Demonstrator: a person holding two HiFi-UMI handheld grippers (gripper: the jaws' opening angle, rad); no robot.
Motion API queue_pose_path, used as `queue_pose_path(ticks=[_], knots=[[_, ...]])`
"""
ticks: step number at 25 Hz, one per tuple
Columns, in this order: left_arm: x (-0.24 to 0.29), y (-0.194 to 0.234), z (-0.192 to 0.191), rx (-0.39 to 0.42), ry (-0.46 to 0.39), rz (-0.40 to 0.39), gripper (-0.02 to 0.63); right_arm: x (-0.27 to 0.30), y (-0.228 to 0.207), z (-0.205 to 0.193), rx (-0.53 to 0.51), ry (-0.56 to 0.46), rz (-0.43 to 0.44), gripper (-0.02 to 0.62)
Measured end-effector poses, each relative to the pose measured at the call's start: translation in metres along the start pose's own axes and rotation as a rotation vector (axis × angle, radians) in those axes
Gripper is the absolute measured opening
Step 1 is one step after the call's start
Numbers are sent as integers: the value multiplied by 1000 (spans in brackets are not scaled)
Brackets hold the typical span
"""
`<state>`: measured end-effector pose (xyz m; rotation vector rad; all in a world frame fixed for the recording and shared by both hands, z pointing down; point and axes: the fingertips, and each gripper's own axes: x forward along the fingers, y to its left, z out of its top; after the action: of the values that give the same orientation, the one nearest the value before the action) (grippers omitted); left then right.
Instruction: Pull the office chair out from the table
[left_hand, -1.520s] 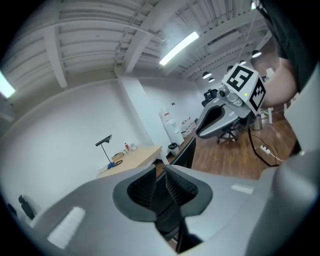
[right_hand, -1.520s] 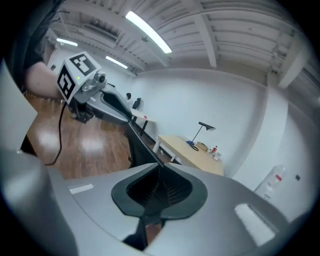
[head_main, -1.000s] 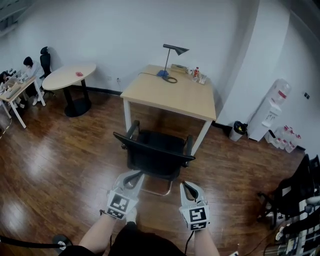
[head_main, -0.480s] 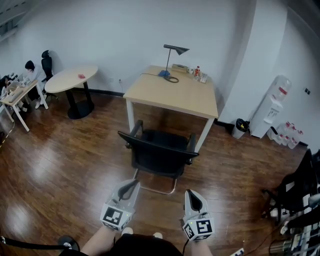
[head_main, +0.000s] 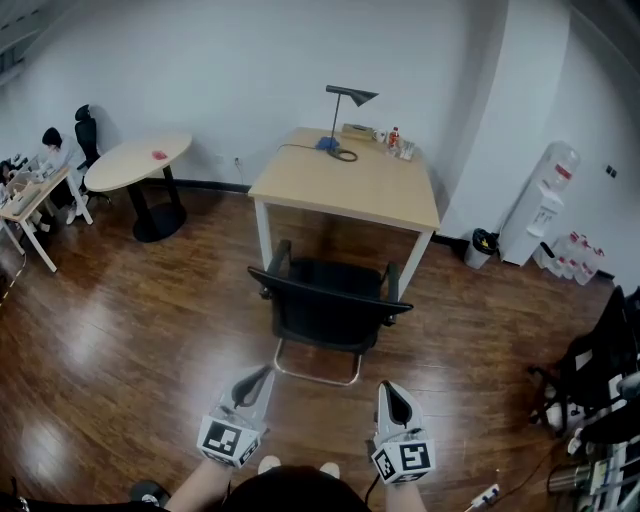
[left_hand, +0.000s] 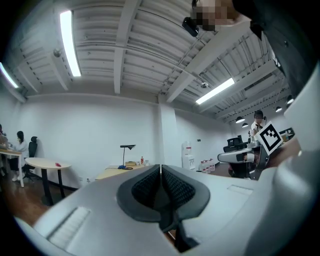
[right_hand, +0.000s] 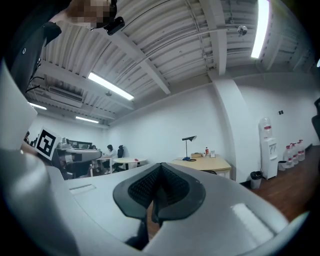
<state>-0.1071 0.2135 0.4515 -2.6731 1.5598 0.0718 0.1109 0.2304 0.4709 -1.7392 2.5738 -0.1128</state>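
Note:
The black office chair (head_main: 329, 303) stands on the wooden floor just in front of the light wooden table (head_main: 345, 186), its backrest turned toward me. My left gripper (head_main: 262, 373) and right gripper (head_main: 390, 389) hover side by side nearer to me than the chair, apart from its backrest, touching nothing. Both are shut with nothing between the jaws. In the left gripper view the left gripper (left_hand: 160, 170) shows its pads pressed together, with the table (left_hand: 116, 173) far behind. The right gripper view has the right gripper (right_hand: 160, 170) equally shut, and the table (right_hand: 202, 163) in the distance.
A desk lamp (head_main: 345, 101) and small bottles stand on the table's far edge. A round table (head_main: 138, 160) and a seated person (head_main: 47, 150) are at the left. A water dispenser (head_main: 546, 210) and a bin (head_main: 482, 244) are at the right wall. Dark chairs (head_main: 600, 370) crowd the right edge.
Both grippers have drawn back toward me from close behind the chair's backrest, so a wider strip of floor lies between them and the chair. The jaws stayed shut.

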Motion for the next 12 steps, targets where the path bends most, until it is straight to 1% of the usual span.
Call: queue_pose_path(ticks=[3,5,7,9,12], knots=[[-2,10,-1,-2,-4,0,12,1,9,1,8,-2,-1,11],[-4,11,1,-13,-11,-9,12,0,15,0,25,-9,-4,11],[-5,9,2,-8,-14,-22,12,0,18,-2,35,-11,-7,11],[-6,11,0,5,-10,-28,12,0,19,-5,44,-4,-7,11],[-8,12,-6,-8,10,-47,12,-2,17,-10,74,-4,-17,11]])
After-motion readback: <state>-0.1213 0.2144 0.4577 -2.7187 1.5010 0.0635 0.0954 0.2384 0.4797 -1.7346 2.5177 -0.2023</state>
